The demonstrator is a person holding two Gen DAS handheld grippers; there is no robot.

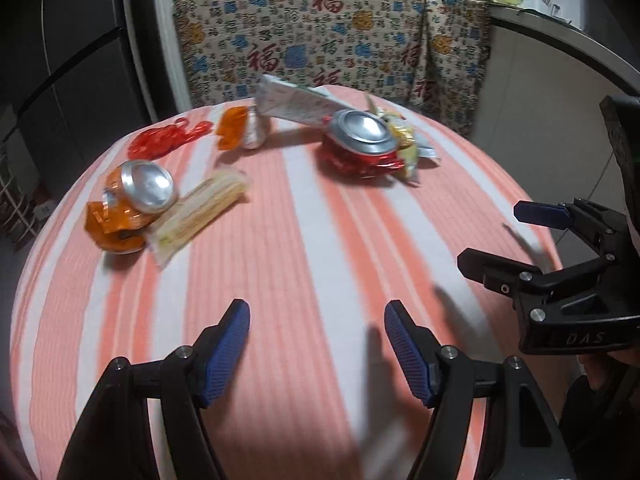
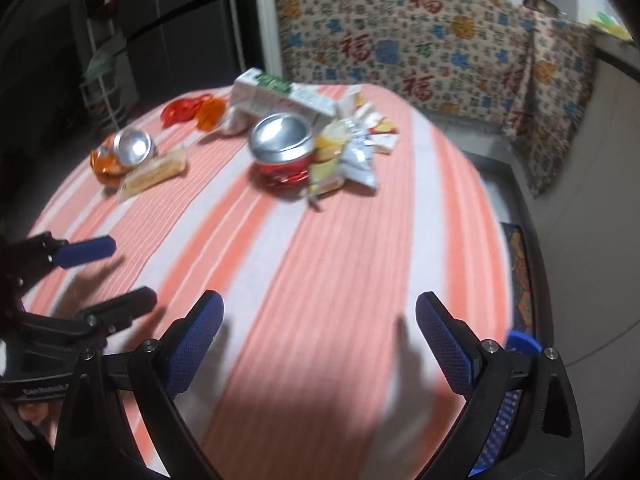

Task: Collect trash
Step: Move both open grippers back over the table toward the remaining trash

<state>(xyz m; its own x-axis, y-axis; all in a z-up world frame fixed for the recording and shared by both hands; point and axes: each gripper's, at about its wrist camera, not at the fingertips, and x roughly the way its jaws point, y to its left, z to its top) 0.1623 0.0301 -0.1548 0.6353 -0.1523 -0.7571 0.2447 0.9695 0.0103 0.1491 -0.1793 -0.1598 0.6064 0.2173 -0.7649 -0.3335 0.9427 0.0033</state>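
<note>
Trash lies on the far half of a round table with an orange-and-white striped cloth (image 1: 312,240). A crushed red can (image 1: 360,140) (image 2: 284,148) sits at centre, with crumpled snack wrappers (image 1: 408,140) (image 2: 352,148) beside it and a white carton (image 1: 296,100) (image 2: 276,96) behind. A crushed orange can (image 1: 132,200) (image 2: 124,152) and a clear yellowish wrapper (image 1: 200,212) (image 2: 156,174) lie at the left, red plastic (image 1: 168,140) and an orange wrapper (image 1: 232,126) farther back. My left gripper (image 1: 318,344) (image 2: 110,268) is open and empty over the near cloth. My right gripper (image 2: 320,340) (image 1: 496,236) is open and empty beside it.
A patterned cloth (image 1: 332,40) hangs over furniture behind the table, with pots on top. A dark fridge (image 1: 72,60) stands at the left. A blue plastic item (image 2: 516,360) and a patterned mat (image 2: 520,276) sit below the table's right edge.
</note>
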